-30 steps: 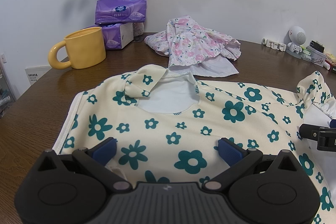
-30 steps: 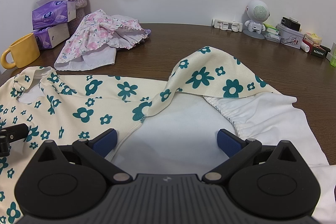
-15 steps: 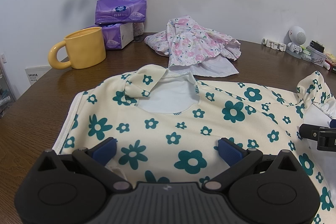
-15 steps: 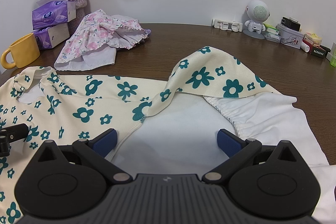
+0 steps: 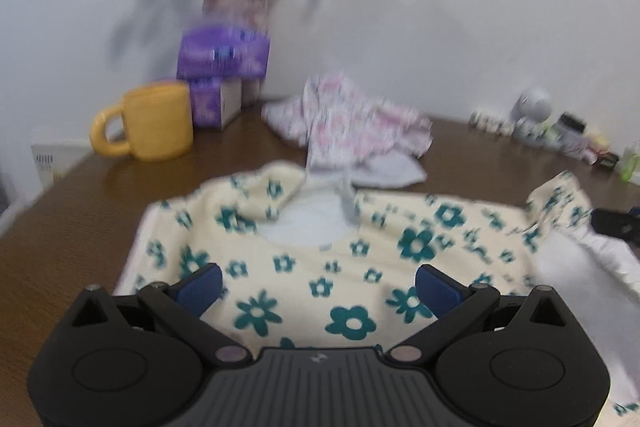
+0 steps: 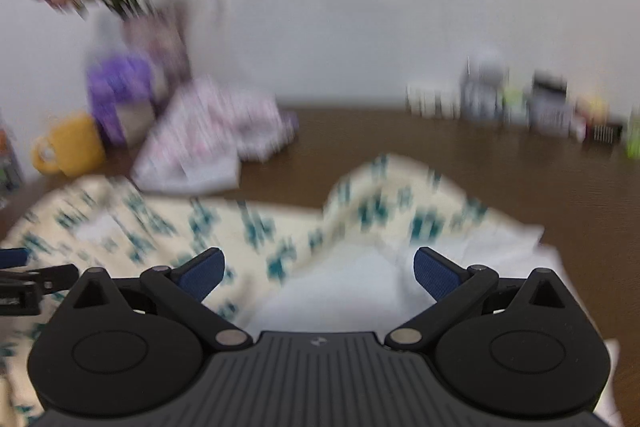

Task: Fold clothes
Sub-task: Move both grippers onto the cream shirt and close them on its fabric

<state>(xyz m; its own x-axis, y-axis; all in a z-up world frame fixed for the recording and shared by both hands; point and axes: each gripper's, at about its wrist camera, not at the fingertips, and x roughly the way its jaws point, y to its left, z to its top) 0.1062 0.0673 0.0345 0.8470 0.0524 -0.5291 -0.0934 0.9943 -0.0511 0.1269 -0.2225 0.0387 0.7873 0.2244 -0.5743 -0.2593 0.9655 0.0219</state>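
Cream shirt point(image 5: 344, 267) with teal flowers lies flat on brown wood table point(image 5: 72, 227), long axis left-right, round neckline facing the back wall, white lining exposed at right. Left gripper point(image 5: 318, 285) and right gripper point(image 6: 319, 273) both spread wide, holding nothing, above the cloth. Both views motion-blurred.

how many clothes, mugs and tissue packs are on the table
clothes: 2, green-flower top and pink floral garment
mugs: 1, yellow mug
tissue packs: 2, upper pack stacked on lower pack
total: 5
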